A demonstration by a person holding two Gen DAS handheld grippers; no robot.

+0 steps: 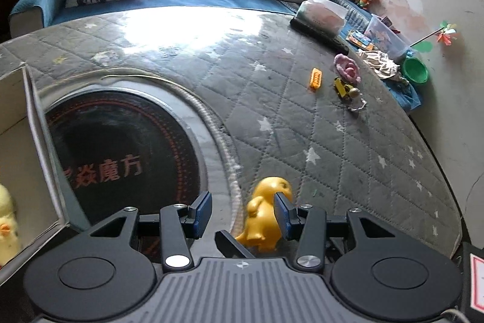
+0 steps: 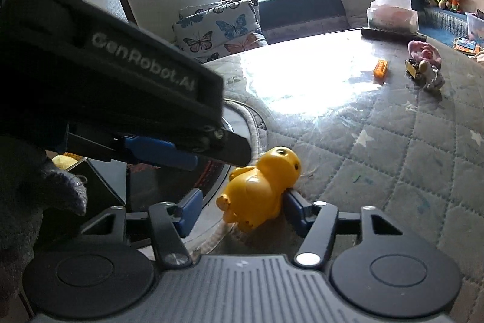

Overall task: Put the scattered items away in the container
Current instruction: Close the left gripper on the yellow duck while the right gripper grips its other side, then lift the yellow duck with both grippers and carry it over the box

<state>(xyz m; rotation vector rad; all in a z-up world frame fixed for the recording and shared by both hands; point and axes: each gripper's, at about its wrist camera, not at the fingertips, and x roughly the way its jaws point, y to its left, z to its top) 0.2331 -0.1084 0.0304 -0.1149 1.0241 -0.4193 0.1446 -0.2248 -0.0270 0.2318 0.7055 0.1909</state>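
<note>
A yellow plastic duck (image 1: pixel 261 220) lies on its side on the grey quilted table cover, at the rim of a round black disc. My left gripper (image 1: pixel 242 212) is open; its right finger stands against the duck's head. My right gripper (image 2: pixel 242 209) is open around the duck (image 2: pixel 260 186): the right pad touches its back and the left pad stands apart. The left gripper's finger (image 2: pixel 236 152) reaches in from the upper left, just above the duck. An open box (image 1: pixel 39 141) at the far left holds a yellow plush chick (image 1: pixel 6 220).
An orange block (image 1: pixel 315 77), a pink plush (image 1: pixel 348 67) and a small yellow toy vehicle (image 1: pixel 343 88) lie at the far right of the table. A green bowl (image 1: pixel 416 69), bins and cloth crowd the bench behind. A gloved hand (image 2: pixel 60 189) shows at left.
</note>
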